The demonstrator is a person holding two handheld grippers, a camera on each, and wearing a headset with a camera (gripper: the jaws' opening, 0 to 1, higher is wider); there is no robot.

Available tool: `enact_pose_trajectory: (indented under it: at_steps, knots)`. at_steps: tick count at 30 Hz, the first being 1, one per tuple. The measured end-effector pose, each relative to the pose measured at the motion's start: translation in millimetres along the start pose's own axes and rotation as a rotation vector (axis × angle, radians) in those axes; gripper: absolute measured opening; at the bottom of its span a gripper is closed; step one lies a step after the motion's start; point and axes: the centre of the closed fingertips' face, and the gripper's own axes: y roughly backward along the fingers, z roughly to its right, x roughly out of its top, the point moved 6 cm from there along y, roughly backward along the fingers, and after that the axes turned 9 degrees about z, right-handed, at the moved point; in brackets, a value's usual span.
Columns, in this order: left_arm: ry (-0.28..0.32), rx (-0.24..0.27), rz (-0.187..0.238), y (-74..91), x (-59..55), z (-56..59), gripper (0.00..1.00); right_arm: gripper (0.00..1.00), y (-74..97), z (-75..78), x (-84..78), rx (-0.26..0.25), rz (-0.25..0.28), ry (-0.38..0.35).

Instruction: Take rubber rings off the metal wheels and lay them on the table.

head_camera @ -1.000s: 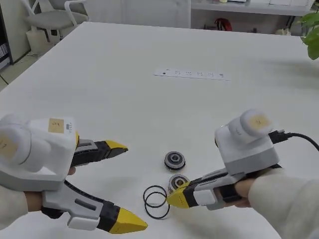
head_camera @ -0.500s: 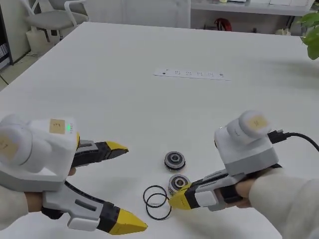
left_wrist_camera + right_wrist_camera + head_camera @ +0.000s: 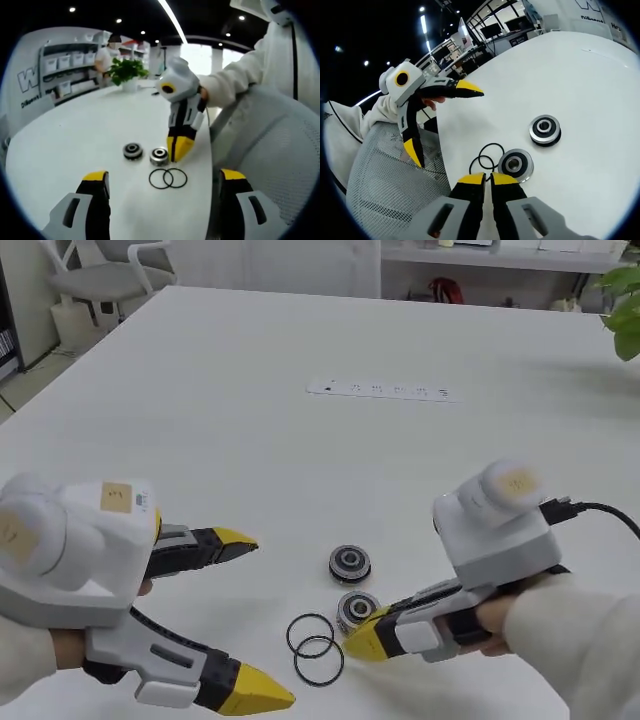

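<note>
Two metal wheels lie on the white table: the far wheel [image 3: 350,562] [image 3: 545,130] shows a dark outer band, the near wheel [image 3: 357,608] [image 3: 516,164] a silvery rim. Two thin black rubber rings [image 3: 316,647] [image 3: 168,178] [image 3: 486,156] lie flat and overlapping just left of the near wheel. My right gripper [image 3: 360,640] [image 3: 485,179] is shut with nothing in it, its yellow tips beside the near wheel and the rings. My left gripper [image 3: 250,618] [image 3: 162,177] is wide open, pointing at the rings from the left, clear of them.
A white power strip [image 3: 385,390] lies further back on the table. An office chair [image 3: 110,275] stands past the far left corner and a green plant [image 3: 625,310] at the right edge. A black cable [image 3: 600,512] trails from the right gripper.
My right gripper's tips have drawn back slightly to the right, away from the rings. Wheels, rings and the left gripper stay as they were.
</note>
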Motion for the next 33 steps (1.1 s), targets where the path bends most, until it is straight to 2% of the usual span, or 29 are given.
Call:
enact_pose_trajectory:
  at_steps: [3,5,11,33]
  knots:
    - [0.001,-0.001,0.001,-0.3,0.3,0.0,0.92,0.01,4.5,3.0,5.3,-0.012,0.029,-0.01]
    - [0.002,-0.001,0.001,-0.5,0.5,0.3,0.92,0.01,7.3,2.8,8.6,-0.003,0.047,-0.023]
    - [0.001,0.004,0.004,-0.5,1.4,-0.3,0.91,0.01,14.8,6.7,19.2,-0.024,0.116,-0.015]
    - [0.011,0.006,0.019,-0.3,2.0,-3.1,0.9,0.04,35.5,14.0,39.7,-0.094,0.243,0.001]
